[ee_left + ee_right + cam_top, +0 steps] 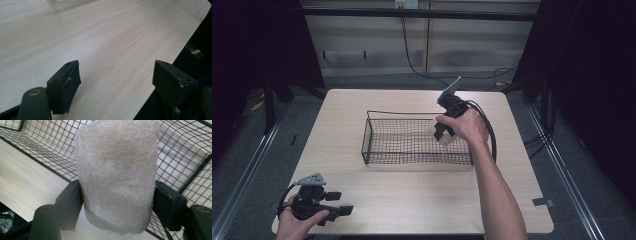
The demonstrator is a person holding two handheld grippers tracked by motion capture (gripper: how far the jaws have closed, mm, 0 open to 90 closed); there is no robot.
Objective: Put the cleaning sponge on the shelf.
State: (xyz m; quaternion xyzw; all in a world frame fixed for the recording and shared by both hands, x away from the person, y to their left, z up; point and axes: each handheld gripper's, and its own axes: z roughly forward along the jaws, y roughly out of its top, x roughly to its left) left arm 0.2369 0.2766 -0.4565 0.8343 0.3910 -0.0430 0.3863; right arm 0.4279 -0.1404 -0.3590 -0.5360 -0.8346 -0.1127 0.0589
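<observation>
- Right of centre in the high view, the right gripper [443, 131] is clamped on a pale, fibrous loofah-like roll [443, 137], held by the person's right hand [464, 126].
- Seen from the right gripper view, the roll [116, 175] stands between the two black jaws, which press against its left and right flanks; its rough, cream-coloured surface takes up the middle of that frame from top to near the bottom.
- The roll sits at the right end of a black wire basket [368, 137], over the basket's near right corner in the high view; whether it touches the mesh floor cannot be told.
- Basket mesh [45, 152] runs behind the roll across the upper left and right of the right gripper view, with a strip of table beneath it at lower left.
- The basket stands near the middle of a light wooden table [412, 200], long side across the frame.
- At the lower left of the high view, the left gripper [339, 202] rests near the table's front edge in the person's left hand [297, 222], well apart from the basket.
- Its jaws are spread wide with nothing between them; the left gripper view shows bare wood grain [100, 45] between them and the table's edge at the right of the frame.
</observation>
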